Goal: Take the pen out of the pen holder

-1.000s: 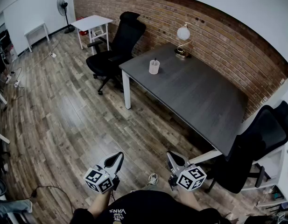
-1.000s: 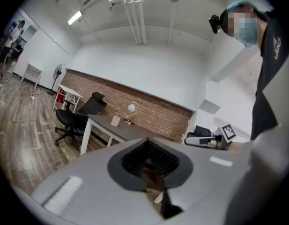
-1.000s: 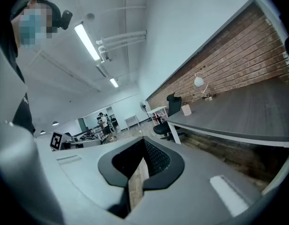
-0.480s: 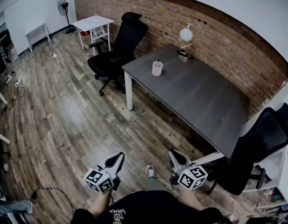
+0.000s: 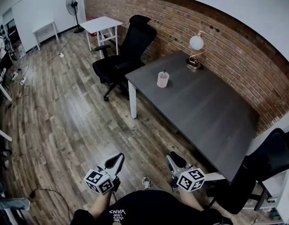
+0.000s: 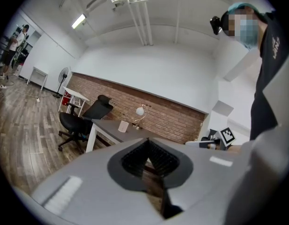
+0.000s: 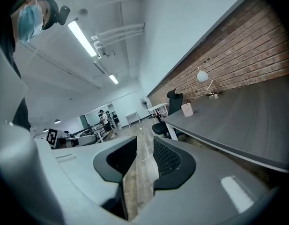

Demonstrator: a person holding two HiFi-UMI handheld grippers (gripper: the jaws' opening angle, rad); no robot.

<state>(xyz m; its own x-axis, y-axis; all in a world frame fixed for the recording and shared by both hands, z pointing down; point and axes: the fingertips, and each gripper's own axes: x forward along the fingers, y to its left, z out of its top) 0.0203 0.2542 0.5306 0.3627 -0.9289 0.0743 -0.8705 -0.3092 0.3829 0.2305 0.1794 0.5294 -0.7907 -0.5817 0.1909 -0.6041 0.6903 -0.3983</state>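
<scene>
A white pen holder (image 5: 162, 79) stands near the far left end of the dark grey table (image 5: 205, 111), with a dark pen (image 5: 164, 72) sticking up out of it. It shows small in the left gripper view as the pen holder (image 6: 123, 125) and in the right gripper view as the pen holder (image 7: 186, 109). Both grippers are held low in front of the person, far short of the table. My left gripper (image 5: 118, 159) has its jaw tips touching and holds nothing (image 6: 146, 142). My right gripper (image 5: 172, 159) shows a narrow gap between its pads, with nothing in it (image 7: 144, 142).
A globe desk lamp (image 5: 196, 43) stands at the table's far edge by the brick wall. A black office chair (image 5: 128, 55) sits at the table's left end, another black chair (image 5: 256, 170) at its near right. Wooden floor (image 5: 78, 121) lies between me and the table.
The view has shifted: the table and pen holder now sit lower and further right in the head view. Both grippers keep their places and jaw states.
</scene>
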